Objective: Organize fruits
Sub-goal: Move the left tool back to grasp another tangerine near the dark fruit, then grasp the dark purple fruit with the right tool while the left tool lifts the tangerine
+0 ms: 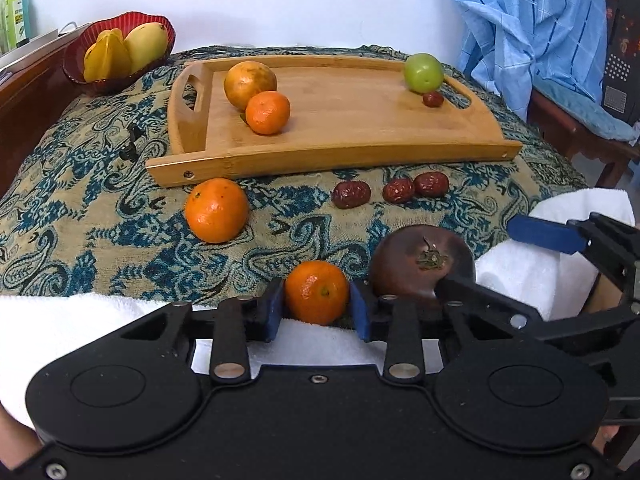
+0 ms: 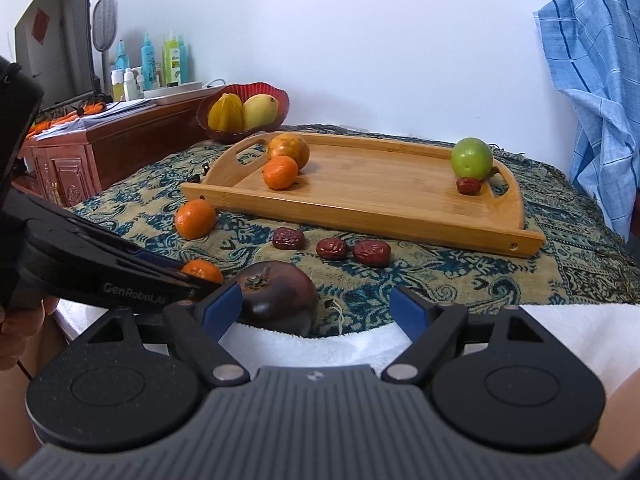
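"GenRoboLAI" in grey on black left gripper (image 2: 200,280) at frame left, clamped on small mandarin (image 1: 316,292), right gripper (image 2: 316,310) gaping around dark persimmon (image 2: 276,296), wooden tray (image 2: 400,216) behind

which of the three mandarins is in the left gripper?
The nearest mandarin, at the towel's edge beside the dark fruit, pinched by the left gripper. The others lie free.

Black grippers, blue fingers (image 1: 273,312), silver screws
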A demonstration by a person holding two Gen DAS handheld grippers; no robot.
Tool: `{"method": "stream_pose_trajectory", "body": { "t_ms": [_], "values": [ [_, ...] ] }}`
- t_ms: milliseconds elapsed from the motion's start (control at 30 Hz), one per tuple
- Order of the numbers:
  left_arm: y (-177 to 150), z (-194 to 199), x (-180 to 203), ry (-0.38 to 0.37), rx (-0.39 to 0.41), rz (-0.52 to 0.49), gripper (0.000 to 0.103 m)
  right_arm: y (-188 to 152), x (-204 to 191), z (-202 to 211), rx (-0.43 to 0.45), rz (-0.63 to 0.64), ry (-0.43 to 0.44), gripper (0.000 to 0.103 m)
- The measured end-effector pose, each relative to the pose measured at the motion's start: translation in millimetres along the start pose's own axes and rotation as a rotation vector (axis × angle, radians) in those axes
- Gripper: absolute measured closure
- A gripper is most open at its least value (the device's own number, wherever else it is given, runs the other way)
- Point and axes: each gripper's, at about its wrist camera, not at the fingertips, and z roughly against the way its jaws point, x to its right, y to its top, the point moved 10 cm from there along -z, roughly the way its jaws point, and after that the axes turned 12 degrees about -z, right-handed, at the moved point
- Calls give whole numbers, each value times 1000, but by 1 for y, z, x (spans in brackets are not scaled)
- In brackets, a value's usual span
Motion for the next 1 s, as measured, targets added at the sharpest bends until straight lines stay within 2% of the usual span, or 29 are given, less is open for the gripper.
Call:
{"method": "stream_pose_trajectory", "body": {
  "t_ms": [367, 567, 667, 1000],
  "values": [
    [10, 11, -18, 51, 32, 8, 70, -9, -20, -11, -52, 63, 57, 14],
    [7, 11, -23, 52, 30, 21, 70, -10, -27, -23, -73, 60, 44, 30],
    [6, 11, -24, 49, 29, 26, 70, -9, -24, -28, -97, 14, 47, 30],
    [3, 7, -24, 37, 21, 43, 70, -21, -24, -35, -142, 33, 15, 27]
  ]
}}
